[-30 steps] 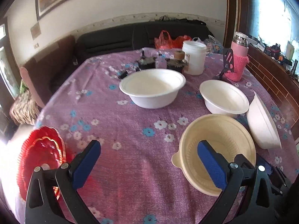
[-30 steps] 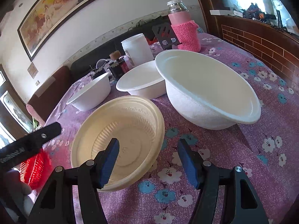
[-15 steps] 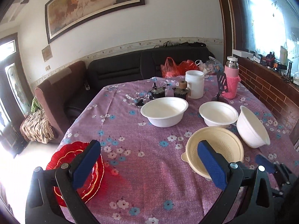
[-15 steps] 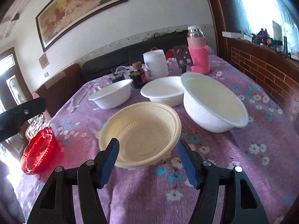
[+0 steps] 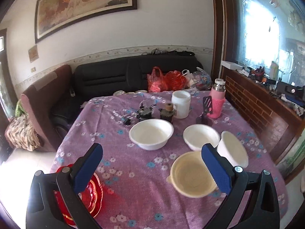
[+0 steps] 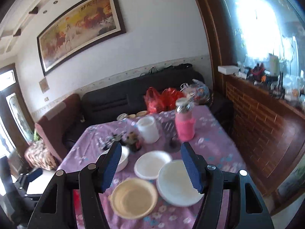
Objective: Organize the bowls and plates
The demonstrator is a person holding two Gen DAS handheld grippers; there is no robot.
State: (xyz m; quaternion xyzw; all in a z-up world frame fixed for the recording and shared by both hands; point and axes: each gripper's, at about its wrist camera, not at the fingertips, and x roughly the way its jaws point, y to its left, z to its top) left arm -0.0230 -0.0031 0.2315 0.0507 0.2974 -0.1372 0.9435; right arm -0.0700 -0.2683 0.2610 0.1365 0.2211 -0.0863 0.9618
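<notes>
A cream bowl [image 5: 189, 175] sits near the table's front right, also in the right wrist view [image 6: 133, 198]. Three white bowls stand behind it: a large one [image 5: 151, 133], a middle one [image 5: 200, 136] and a tilted one [image 5: 233, 150] at the right. A stack of red plates [image 5: 91, 192] lies at the front left. My left gripper [image 5: 150, 168] is open and empty, high above the table. My right gripper [image 6: 152, 168] is open and empty, also high above the bowls [image 6: 177, 183].
A white jar [image 5: 180, 104], a pink-sleeved flask [image 5: 217, 101], dark small items [image 5: 145, 111] and a black spatula [image 5: 206, 105] stand at the table's back. A black sofa [image 5: 133, 72] with red bags lies behind. A brick ledge [image 5: 257, 105] runs along the right.
Both grippers have pulled back and risen away from the table, so the bowls and plates look smaller and farther. Both stay open and empty.
</notes>
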